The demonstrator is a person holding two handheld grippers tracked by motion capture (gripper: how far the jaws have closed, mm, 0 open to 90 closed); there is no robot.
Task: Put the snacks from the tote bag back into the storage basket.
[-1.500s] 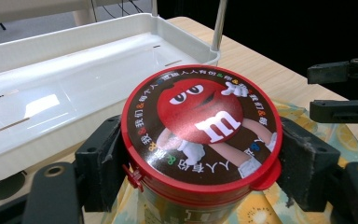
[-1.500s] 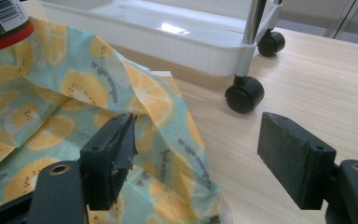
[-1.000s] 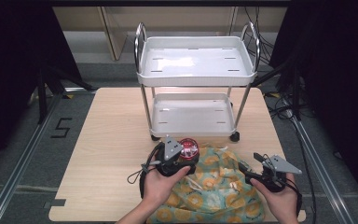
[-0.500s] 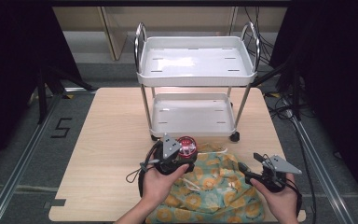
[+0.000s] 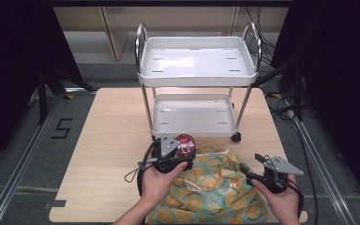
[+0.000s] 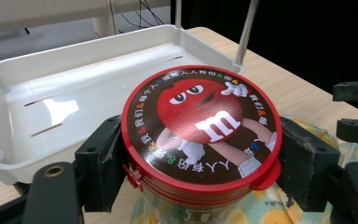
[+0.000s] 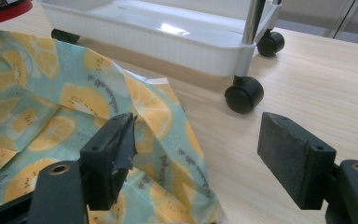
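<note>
jar (image 6: pixel 200 135): hard, slippery, maybe heavy (candy inside?) | left claw (image 6: pixel 200 163) squeezes under lid, 9 and 3 o'clock | right claw (image 7: pixel 205 158) wide open, empty

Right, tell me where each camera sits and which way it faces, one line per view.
High view: above the person's side, facing forward and down on the table and cart; both hands and forearms enter from below.
Left gripper view: on the left gripper, looking along its jaws, clamped on the jar, toward the cart's lower tray.
Right gripper view: on the right gripper, jaws open over the bag, facing a cart wheel.
Shared: cart and bag appear in all three.
</note>
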